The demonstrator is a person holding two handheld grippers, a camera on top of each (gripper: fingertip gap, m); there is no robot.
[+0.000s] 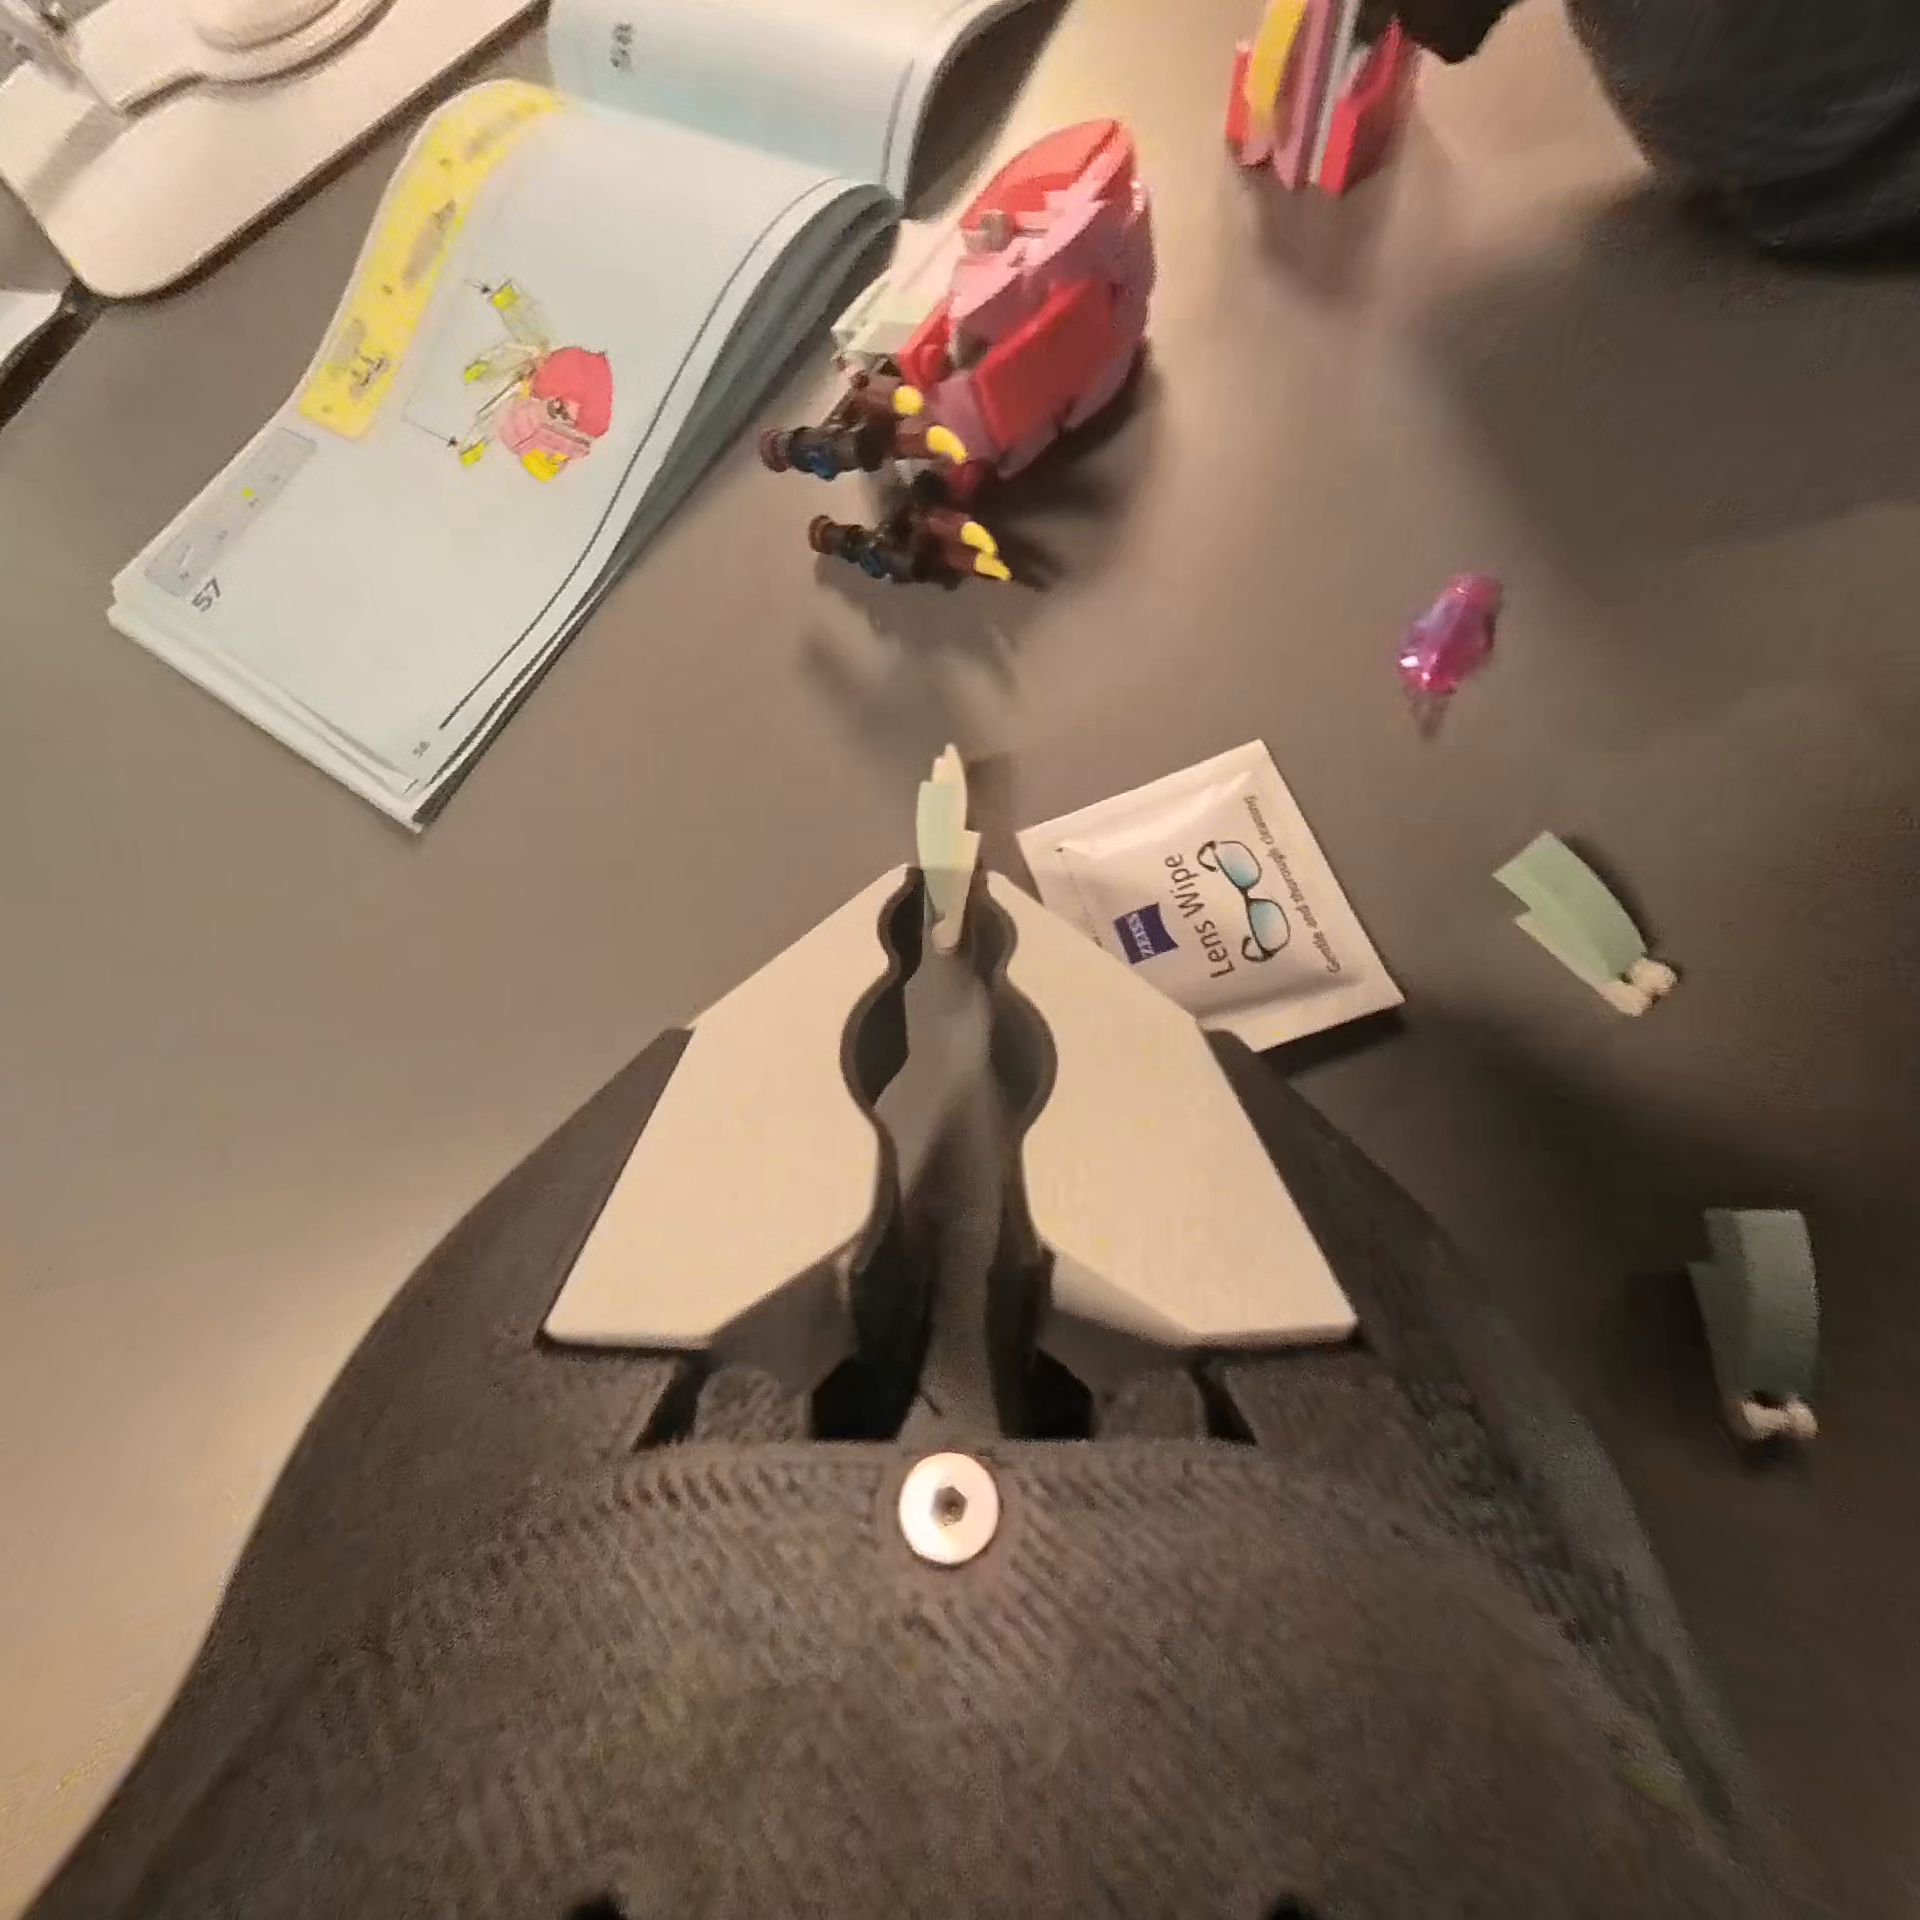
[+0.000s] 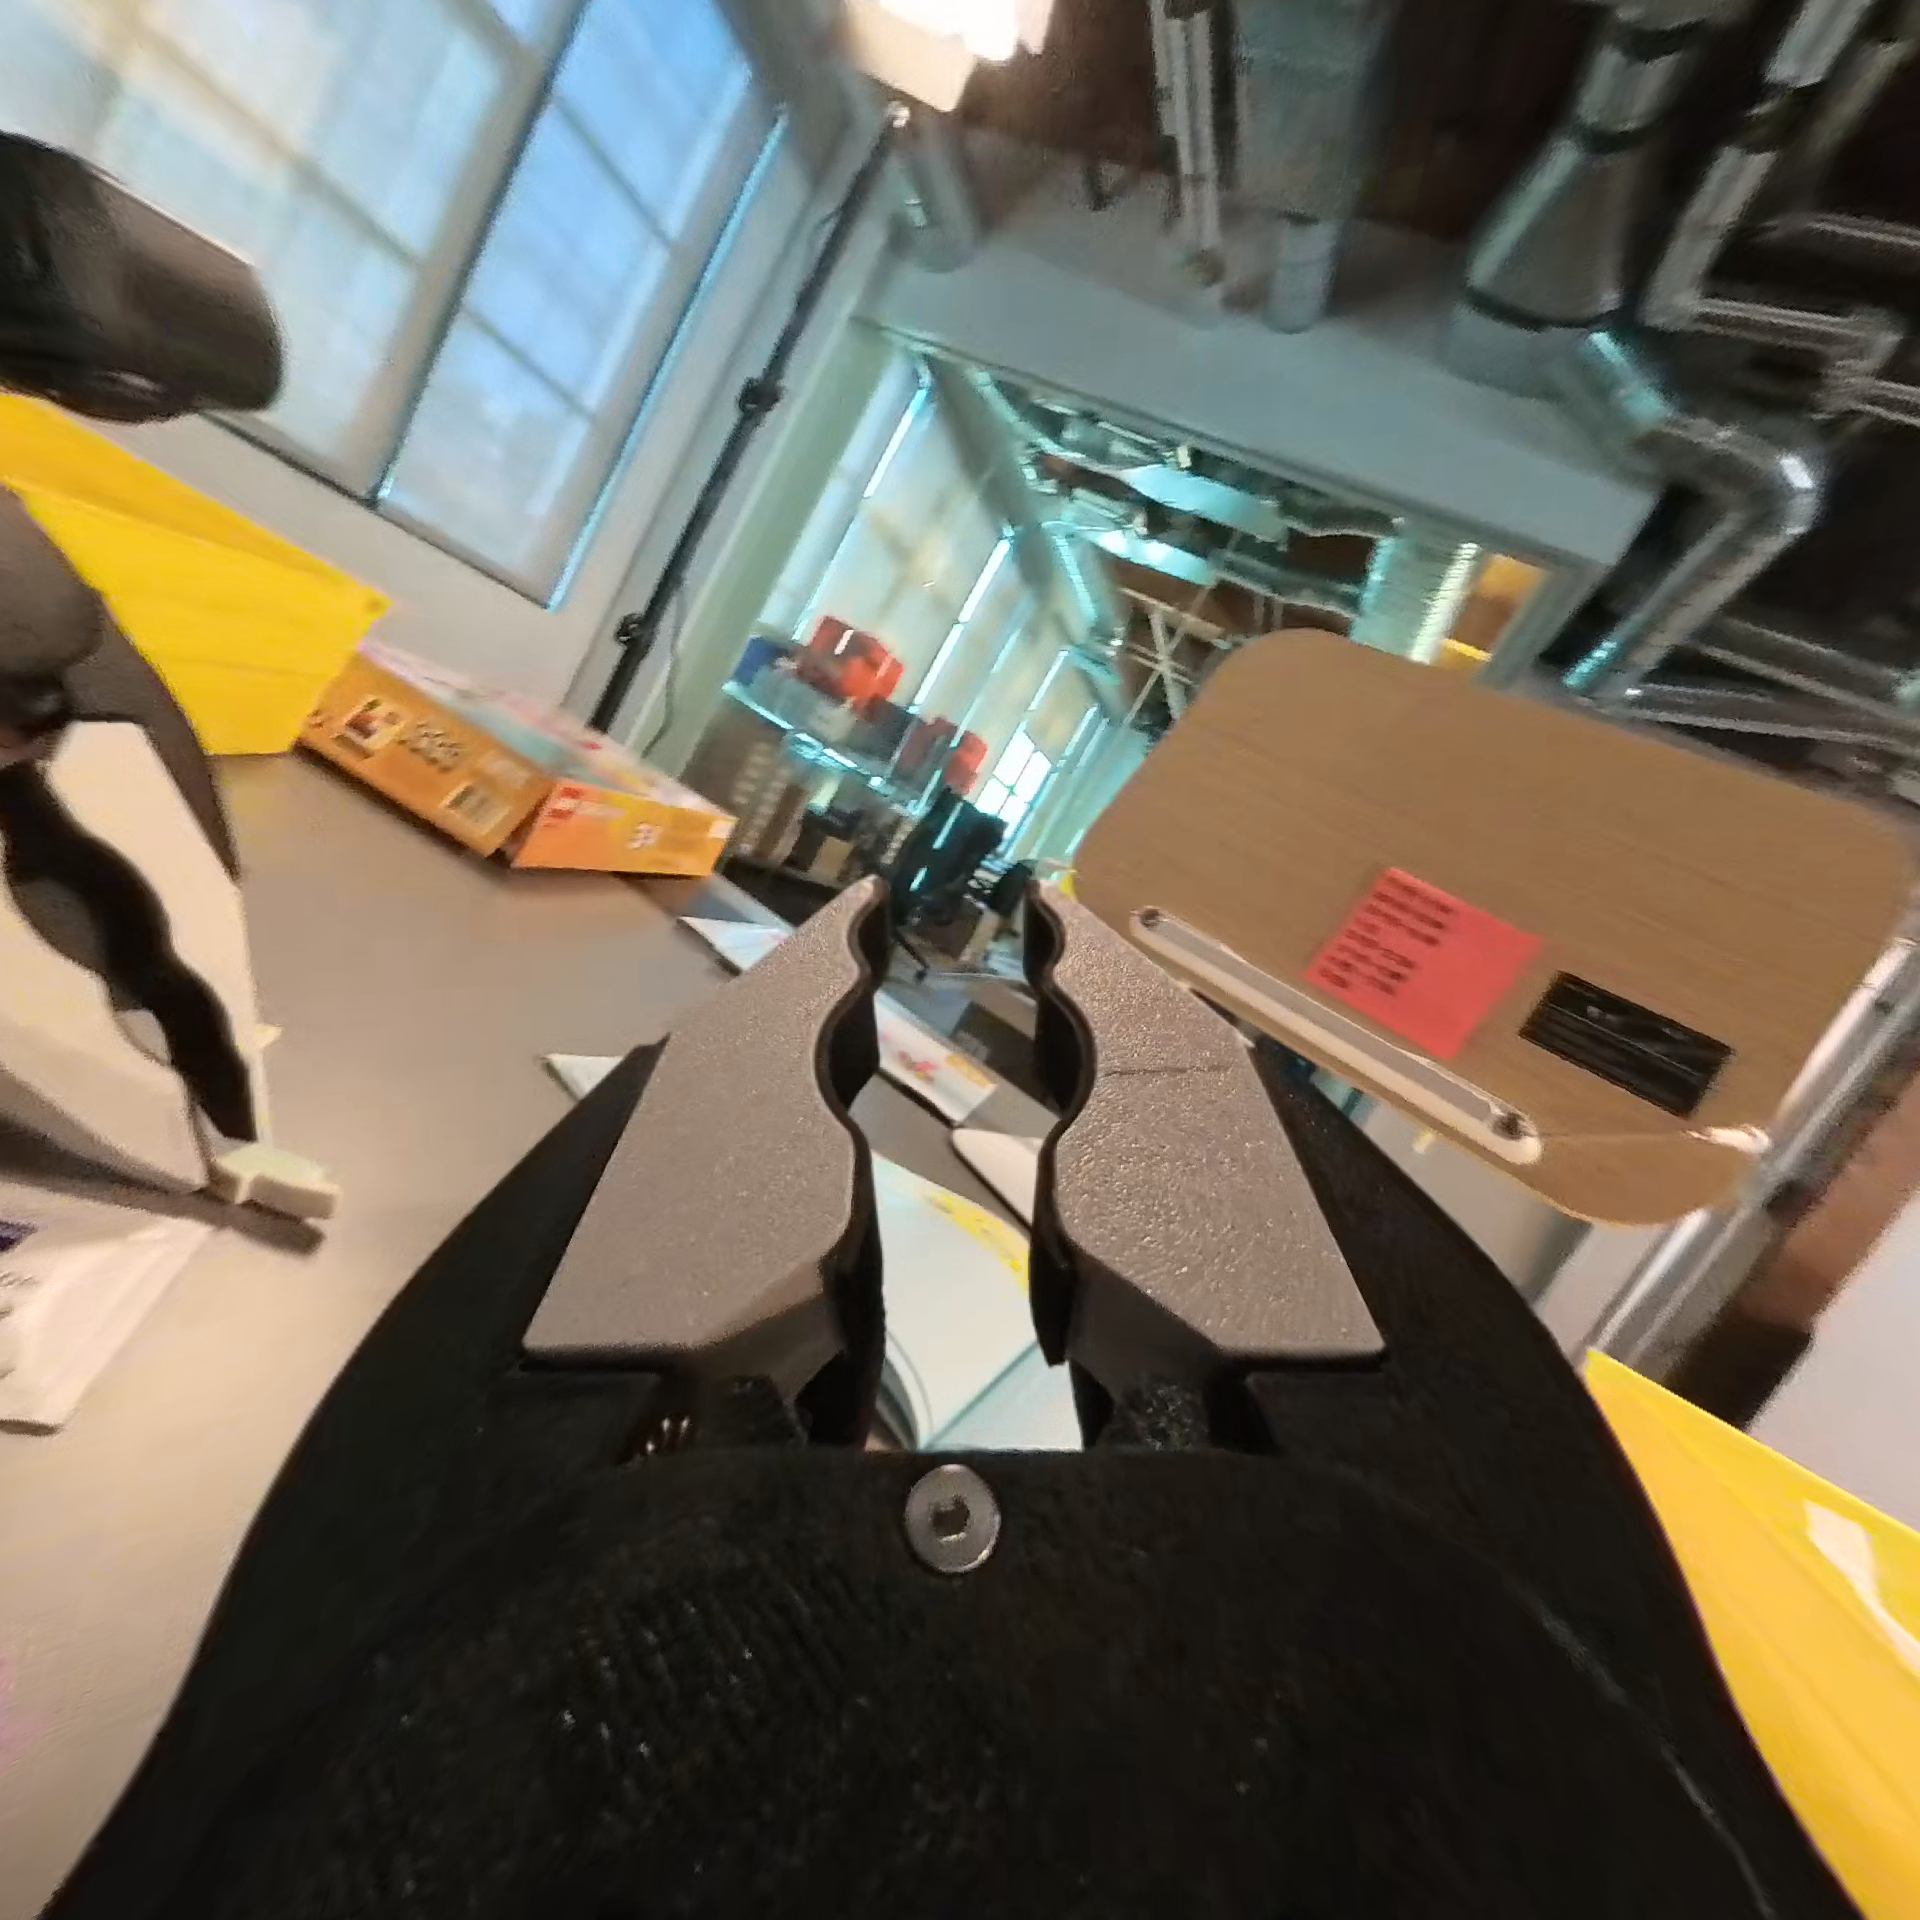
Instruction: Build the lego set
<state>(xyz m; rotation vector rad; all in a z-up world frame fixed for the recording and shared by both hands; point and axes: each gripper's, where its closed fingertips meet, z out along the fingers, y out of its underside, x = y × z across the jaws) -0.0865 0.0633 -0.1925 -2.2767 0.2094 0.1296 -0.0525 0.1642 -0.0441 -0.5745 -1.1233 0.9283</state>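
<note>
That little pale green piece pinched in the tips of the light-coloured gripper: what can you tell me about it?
The pale green piece is a thin, flat plastic-looking part with a stepped, jagged end, like a small wing or feather. It stands edge-on to the camera, its jagged end pointing away and its whitish stem down between the fingertips. The left gripper is closed on its lower end, above the grey table, just left of a white wipe sachet. Two similar green pieces lie loose on the table to the right.

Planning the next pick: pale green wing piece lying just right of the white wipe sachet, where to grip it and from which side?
Judging by its pose, the pale green wing piece lies flat on the table, so come from above. Pinch across its two long curved edges mid-body, clear of the jagged tip and the white clips. Open ground surrounds it; the sachet sits apart.
</note>
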